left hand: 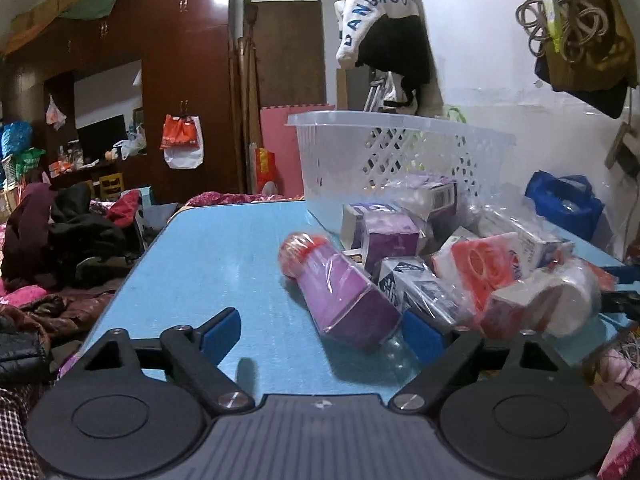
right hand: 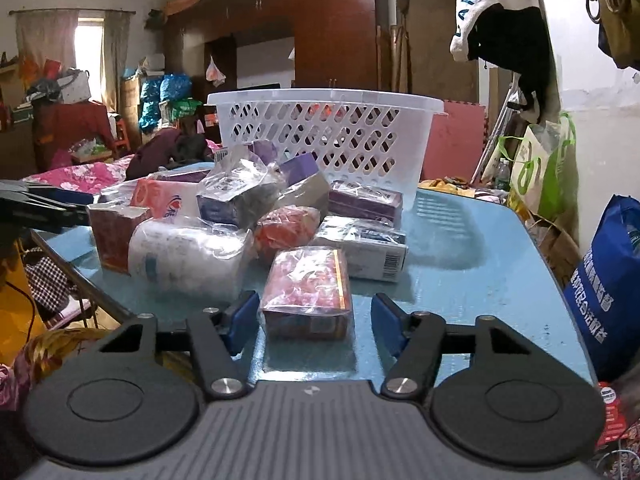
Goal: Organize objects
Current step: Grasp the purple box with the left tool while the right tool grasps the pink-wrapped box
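- While the pile sits before the basket (right hand: 326, 128), the right claw (right hand: 310, 322) straddles a red box (right hand: 306, 292), pads not touching.
- Left claw (left hand: 322, 334) gapes released around the purple carton (left hand: 340, 292) on the tabletop (left hand: 224, 248).

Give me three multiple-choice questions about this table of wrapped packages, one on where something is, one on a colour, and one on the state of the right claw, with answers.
1. Where does the white basket stand?
A. behind the pile of packages, at the far side of the table
B. on the floor
C. upside down on the packages

2. What colour is the table top?
A. red
B. light blue
C. black

3. How does the right claw stand to the pink-red box?
A. shut with nothing near it
B. lifting the box high above the table
C. a finger on either side of the box, which lies on the table

Answers: 1 A, the basket rises behind the pile. 2 B, bare blue surface shows. 3 C, the blue pads flank the box, a gap showing on the right.
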